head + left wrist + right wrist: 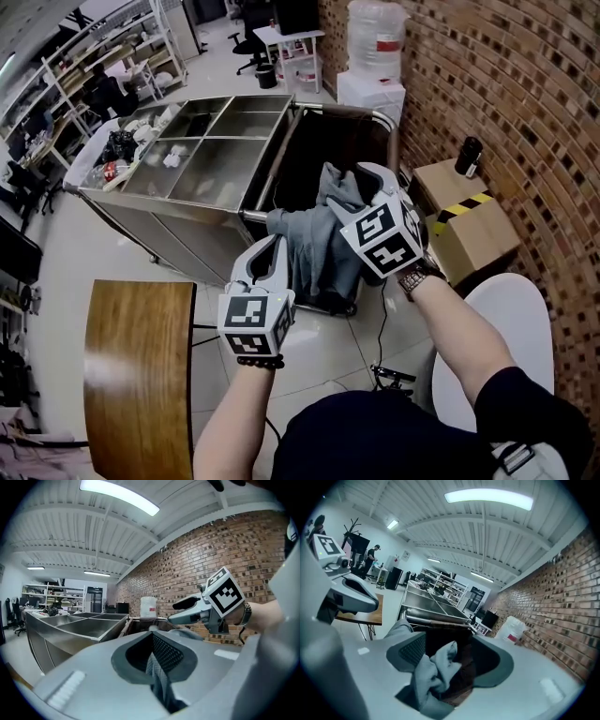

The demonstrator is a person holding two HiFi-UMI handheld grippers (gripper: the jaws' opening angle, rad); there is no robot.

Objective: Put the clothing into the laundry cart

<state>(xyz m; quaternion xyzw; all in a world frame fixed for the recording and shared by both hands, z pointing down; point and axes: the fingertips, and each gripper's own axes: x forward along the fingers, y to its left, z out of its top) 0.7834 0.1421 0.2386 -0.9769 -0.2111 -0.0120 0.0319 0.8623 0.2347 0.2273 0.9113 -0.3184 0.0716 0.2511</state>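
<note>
Clothing (314,246) seemingly over cart (342,110) rim; table (211,169) left.

Surroundings near you.
Your wooden table (141,366) stands at left; cardboard box (478,239) and water dispenser (375,42) line the brick wall (525,112).

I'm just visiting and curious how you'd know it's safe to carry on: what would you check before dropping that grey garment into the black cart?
1. Right gripper free of the crumpled grey cloth garment: ok, jaws apart, cloth lying loose between them.
2. Left gripper free of the garment: not ok, jaws shut on the cloth.
3. Garment fully inside the black fabric laundry cart with a metal frame: not ok, it lies across the near rim.
4. Room left in the cart: cannot tell, its inside is dark.
</note>
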